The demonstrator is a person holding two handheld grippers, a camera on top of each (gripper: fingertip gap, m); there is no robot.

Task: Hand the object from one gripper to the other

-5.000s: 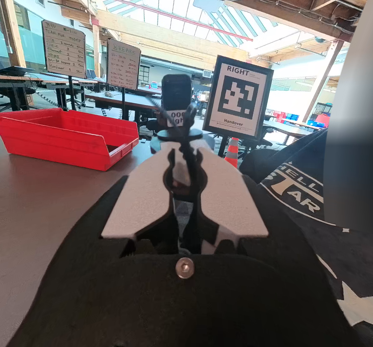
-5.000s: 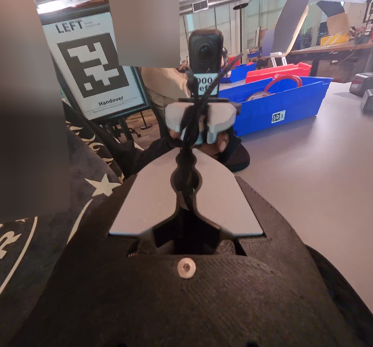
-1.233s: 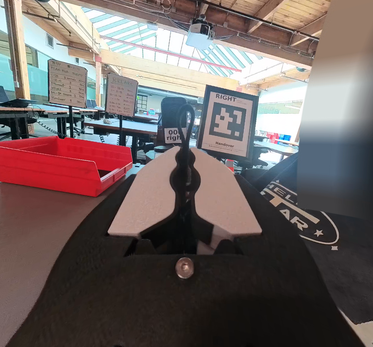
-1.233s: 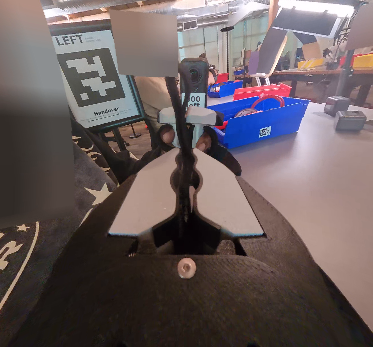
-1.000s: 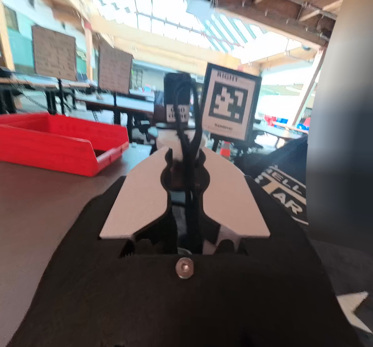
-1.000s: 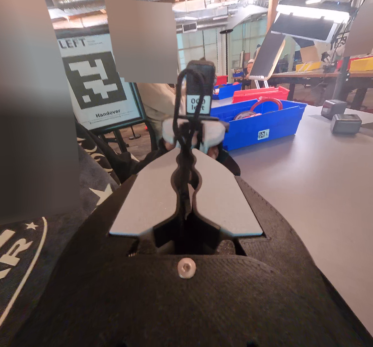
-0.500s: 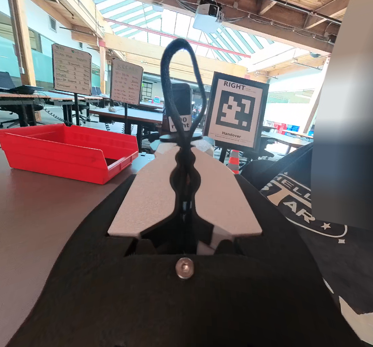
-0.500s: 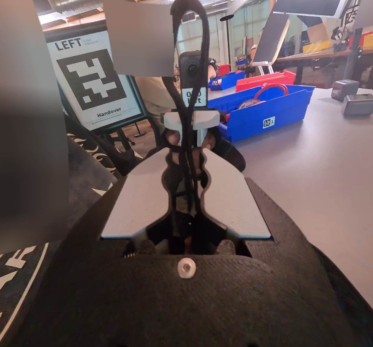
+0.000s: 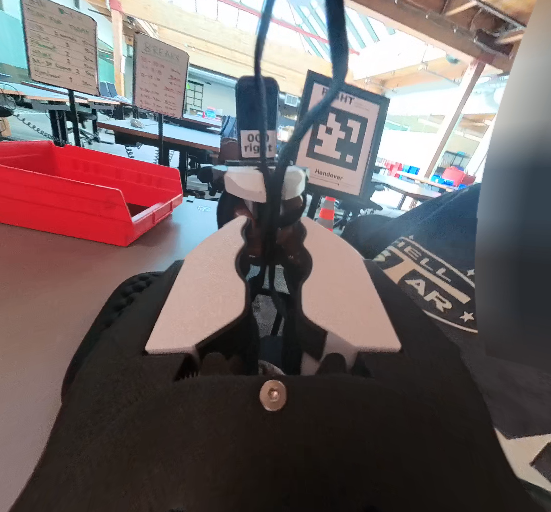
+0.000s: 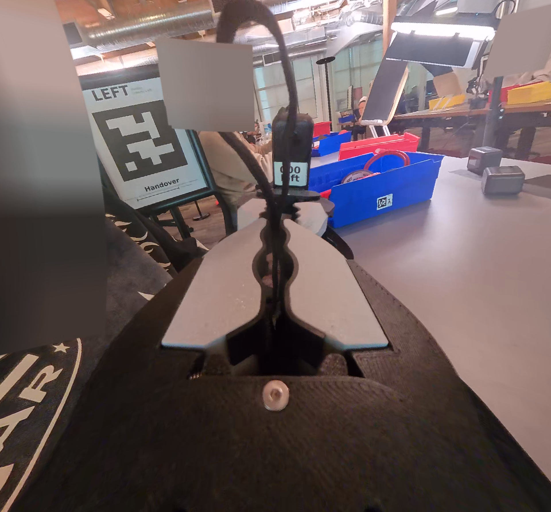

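A black cord loop [image 9: 340, 35] stands up between the two grippers, which face each other tip to tip above the table edge. My left gripper [image 9: 272, 223] is open; the cord's strands run down through the gap between its grey fingers [image 9: 208, 283] without being pinched. My right gripper [image 10: 274, 223] is shut on the black cord [image 10: 290, 86], whose loop arcs up above its grey fingers [image 10: 226, 283]. The right gripper's white tips and black camera [image 9: 256, 116] show just past the left fingertips. The left gripper's camera [image 10: 292, 145] shows just past the right fingertips.
A red bin [image 9: 89, 193] sits on the brown table [image 9: 59, 289] to the left. A blue bin [image 10: 387, 196] with items and two small dark boxes [image 10: 504, 180] sit on the grey table [image 10: 447, 274]. Framed marker signs [image 9: 340, 140] [image 10: 140, 140] stand behind. A person's dark shirt [image 9: 417, 283] is close by. Left and right tips are no more than a few centimetres apart.
One second ago the right gripper held the cord and the left was open. Half a second ago the left was shut on it and the right open. Now the right is shut and the left open.
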